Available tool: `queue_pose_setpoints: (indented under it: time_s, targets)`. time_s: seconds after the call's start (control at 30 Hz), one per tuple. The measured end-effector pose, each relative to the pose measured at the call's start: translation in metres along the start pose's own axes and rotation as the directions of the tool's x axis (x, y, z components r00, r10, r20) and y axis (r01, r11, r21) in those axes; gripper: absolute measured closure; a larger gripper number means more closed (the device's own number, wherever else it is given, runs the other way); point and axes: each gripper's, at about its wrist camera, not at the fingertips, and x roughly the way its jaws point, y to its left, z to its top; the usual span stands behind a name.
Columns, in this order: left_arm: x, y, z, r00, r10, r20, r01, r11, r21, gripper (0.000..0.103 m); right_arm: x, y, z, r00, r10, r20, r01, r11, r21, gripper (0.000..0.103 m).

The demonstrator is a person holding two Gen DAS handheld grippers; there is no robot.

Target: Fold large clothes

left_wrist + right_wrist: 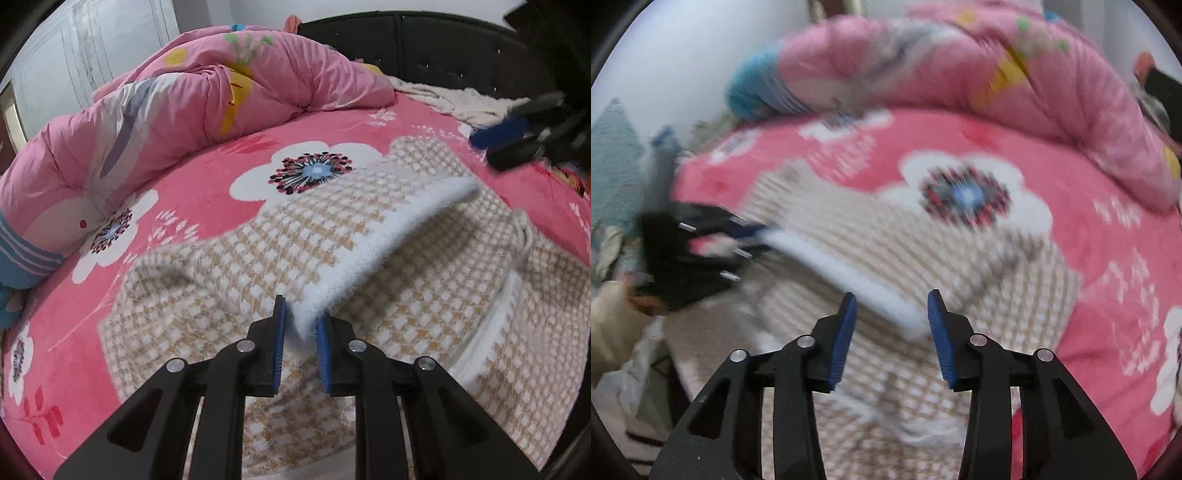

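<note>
Pink floral bedding (207,184) covers a bed backed by a dark tufted headboard (443,48), with a rumpled pink quilt (155,110) heaped along the bed's far edge and white cabinet doors (74,55) behind it. Spread over the near part of the bed lies a beige-and-white checked fleece garment (207,295), its white fleecy lining (376,258) turned up along one lifted edge. The left hand-held gripper (300,328) is clamped on that lifted white edge, the fabric pinched between its blue pads (279,343). In the right wrist view, which is blurred, the right hand-held gripper (892,332) has its jaws apart above the garment (923,266); the end of the white edge (857,273) lies between its blue pads (842,339), but they do not press on it. A cream sleeve (609,325) shows at the left of that view behind the left hand-held gripper (746,236). From the left wrist view the right hand-held gripper (491,142) hangs over the bed's far right side, near a pale fluffy blanket (458,99). No brand, label or legible writing appears on the garment or the bedding.
</note>
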Motion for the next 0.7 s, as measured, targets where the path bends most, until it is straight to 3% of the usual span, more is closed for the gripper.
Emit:
queue_pose_setpoints:
  time_s: [0.1,0.2,0.27,0.33,0.43,0.57,0.7]
  targets:
    - [0.001,0.003,-0.003,1.0,-0.016,0.0,0.016,1.0,-0.023,0.085,0.004,0.004,0.022,0.997,0.069,0.043,-0.07,0.997,0.027,0.062]
    - [-0.002,0.007,-0.009,0.999,-0.031,-0.009,0.03,0.998,-0.061,0.079,0.053,-0.001,0.032,0.995,0.099,-0.016,-0.097,0.991,0.092,0.065]
    - [-0.009,0.013,-0.017,0.999,-0.053,-0.005,0.052,0.994,-0.1,0.077,0.094,-0.01,0.025,0.988,0.126,-0.093,-0.11,0.981,0.157,0.073]
    - [-0.023,0.021,-0.026,0.995,-0.098,0.032,0.102,0.985,-0.14,0.074,0.12,-0.013,0.01,0.979,0.13,-0.157,-0.096,0.973,0.208,0.073]
    - [-0.041,0.037,-0.029,0.985,-0.145,0.094,0.162,0.963,-0.217,0.069,0.116,-0.009,0.001,0.986,0.118,-0.122,-0.09,0.973,0.214,0.073]
    - [-0.038,0.057,0.0,0.975,-0.163,0.149,0.205,0.921,-0.33,0.068,0.116,-0.013,-0.001,0.985,0.145,-0.096,-0.114,0.954,0.277,0.07]
    - [0.007,0.068,0.038,0.973,-0.185,0.134,0.225,0.88,-0.419,0.065,0.116,-0.017,-0.002,0.987,0.15,-0.053,-0.125,0.938,0.322,0.07]
